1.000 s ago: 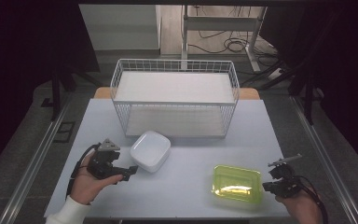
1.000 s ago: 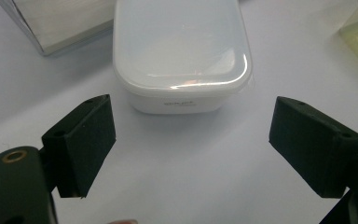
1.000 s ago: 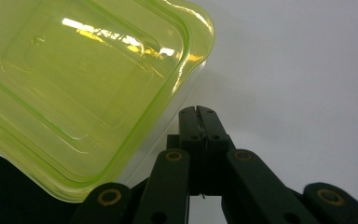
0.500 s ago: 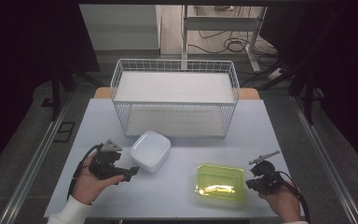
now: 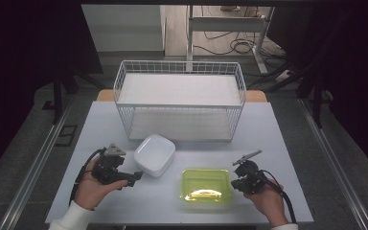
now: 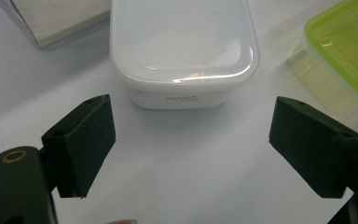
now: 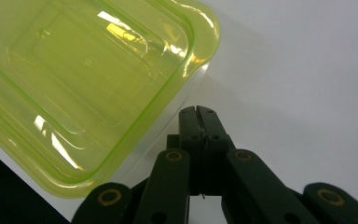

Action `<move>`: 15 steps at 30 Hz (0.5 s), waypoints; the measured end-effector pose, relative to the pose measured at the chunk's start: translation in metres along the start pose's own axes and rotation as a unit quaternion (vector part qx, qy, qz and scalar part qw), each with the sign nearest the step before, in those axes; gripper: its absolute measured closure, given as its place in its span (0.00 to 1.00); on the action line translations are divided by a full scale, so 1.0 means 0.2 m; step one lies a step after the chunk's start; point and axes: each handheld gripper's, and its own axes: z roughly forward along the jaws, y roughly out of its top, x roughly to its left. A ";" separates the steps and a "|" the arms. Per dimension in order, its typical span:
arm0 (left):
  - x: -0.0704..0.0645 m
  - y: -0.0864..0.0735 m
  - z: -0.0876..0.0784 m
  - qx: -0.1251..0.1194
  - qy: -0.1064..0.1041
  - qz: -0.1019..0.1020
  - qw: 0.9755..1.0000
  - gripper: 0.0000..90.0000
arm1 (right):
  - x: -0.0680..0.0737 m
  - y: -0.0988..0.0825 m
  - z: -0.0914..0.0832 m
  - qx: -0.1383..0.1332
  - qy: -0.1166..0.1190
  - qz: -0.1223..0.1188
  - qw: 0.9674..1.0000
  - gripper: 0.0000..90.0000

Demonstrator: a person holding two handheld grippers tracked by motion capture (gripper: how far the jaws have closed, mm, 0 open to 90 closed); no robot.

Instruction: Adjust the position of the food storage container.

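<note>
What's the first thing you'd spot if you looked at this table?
The bright green box near the table's front edge jumps out first, with the right gripper, jaws shut, right against its side. Left of it sits a white box, with the open left gripper pointing at it. Behind both stands a big white wire basket.

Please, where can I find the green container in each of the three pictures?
High view: the green container lies on the table's near edge, right of centre, beside the right gripper.
Left gripper view: upper right corner.
Right gripper view: upper left, against the shut jaws.
Shared landmark: the white container, in the high and left gripper views.
</note>
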 end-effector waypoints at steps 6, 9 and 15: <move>0.00 0.00 0.01 0.002 0.000 0.000 1.000 0.16 | 0.07 0.05 0.05 -0.011 0.007 -0.020 1.000 0.99; 0.00 0.00 0.01 0.004 0.001 0.001 1.000 0.16 | 0.10 0.07 0.07 -0.016 0.007 -0.027 0.999 0.99; -0.01 0.00 0.02 0.004 -0.002 0.001 1.000 0.16 | 0.14 0.08 0.08 -0.024 0.014 -0.040 0.999 0.99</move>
